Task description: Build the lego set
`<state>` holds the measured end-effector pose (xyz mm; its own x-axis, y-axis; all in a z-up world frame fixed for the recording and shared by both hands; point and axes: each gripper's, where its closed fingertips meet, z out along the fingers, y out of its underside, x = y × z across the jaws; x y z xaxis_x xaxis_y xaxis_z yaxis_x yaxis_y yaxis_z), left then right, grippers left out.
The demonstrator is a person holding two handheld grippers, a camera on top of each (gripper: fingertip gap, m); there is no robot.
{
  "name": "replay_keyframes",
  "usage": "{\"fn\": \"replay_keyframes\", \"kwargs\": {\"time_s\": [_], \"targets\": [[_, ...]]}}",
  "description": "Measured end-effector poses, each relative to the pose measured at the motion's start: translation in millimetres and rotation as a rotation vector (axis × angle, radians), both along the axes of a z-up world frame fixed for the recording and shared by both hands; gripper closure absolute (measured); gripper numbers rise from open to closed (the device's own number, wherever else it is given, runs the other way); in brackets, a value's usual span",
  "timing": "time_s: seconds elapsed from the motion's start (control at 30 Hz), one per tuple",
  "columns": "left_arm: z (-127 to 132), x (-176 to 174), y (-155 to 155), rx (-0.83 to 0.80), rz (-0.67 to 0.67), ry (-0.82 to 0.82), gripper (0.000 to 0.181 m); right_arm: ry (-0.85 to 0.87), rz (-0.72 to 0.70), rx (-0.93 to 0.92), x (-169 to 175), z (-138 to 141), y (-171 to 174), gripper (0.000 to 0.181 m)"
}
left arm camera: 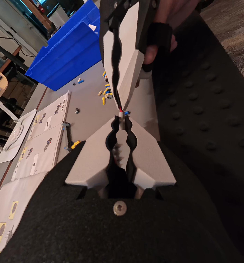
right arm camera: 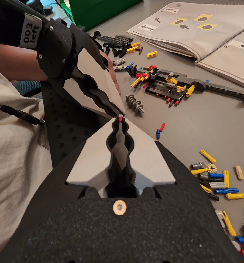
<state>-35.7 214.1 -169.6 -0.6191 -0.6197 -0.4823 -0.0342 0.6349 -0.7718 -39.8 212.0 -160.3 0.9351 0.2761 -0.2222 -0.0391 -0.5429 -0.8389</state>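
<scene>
1. In the left wrist view, we see the left gripper [left arm camera: 122, 118] with jaws clamped on a small light-grey connector [left arm camera: 121, 121]. A blue pin [left arm camera: 126, 112] sticks out to the right at the connector's far end.
2. The right gripper [left arm camera: 120, 108] comes in from the far side in the same view, tips meeting the left's. Its jaws are pinched on a red pin [left arm camera: 120, 109] just at the connector's far end; we cannot tell whether the pin is seated in it.
3. The right wrist view shows the red pin [right arm camera: 120, 119] between the right gripper [right arm camera: 120, 120] tips, with the left gripper [right arm camera: 120, 113] tip-to-tip against it. The connector is barely visible here.
4. Only the right wrist view shows the partly built lego assembly [right arm camera: 175, 84]: a long dark-grey beam frame with yellow, red and blue parts, lying on the table well to the far right. A grey worm-gear axle [right arm camera: 134, 103] lies near it, closer to the grippers.
5. Loose yellow, blue and grey pins [right arm camera: 219, 183] sit near right; black beams [right arm camera: 115, 42] sit far.
6. Only the left wrist view shows the blue bin [left arm camera: 70, 56], far left.
7. The surface is a grey table [right arm camera: 175, 142], with an open instruction booklet [right arm camera: 189, 28] on it and a black perforated mat [left arm camera: 204, 113] along its edge.
8. There is a green bin [right arm camera: 101, 11] at the far side and room clutter behind, too dim to identify.
</scene>
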Motion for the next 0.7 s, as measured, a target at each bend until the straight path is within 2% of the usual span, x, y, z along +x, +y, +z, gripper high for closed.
{"fn": "replay_keyframes", "kwargs": {"time_s": [0.17,0.37,0.7], "targets": [[0.6,1.5,1.5,-0.008,0.016,0.006,0.175,0.021,-0.015,-0.006,1.4,-0.8,2.1,0.178],[2.0,4.1,3.8,-0.007,0.038,-0.010,0.175,0.201,-0.051,-0.024,4.1,3.6,-0.7,0.176],[0.7,2.7,0.7,0.013,0.034,-0.012,0.175,0.208,-0.053,-0.025,3.0,3.7,-0.5,0.178]]}}
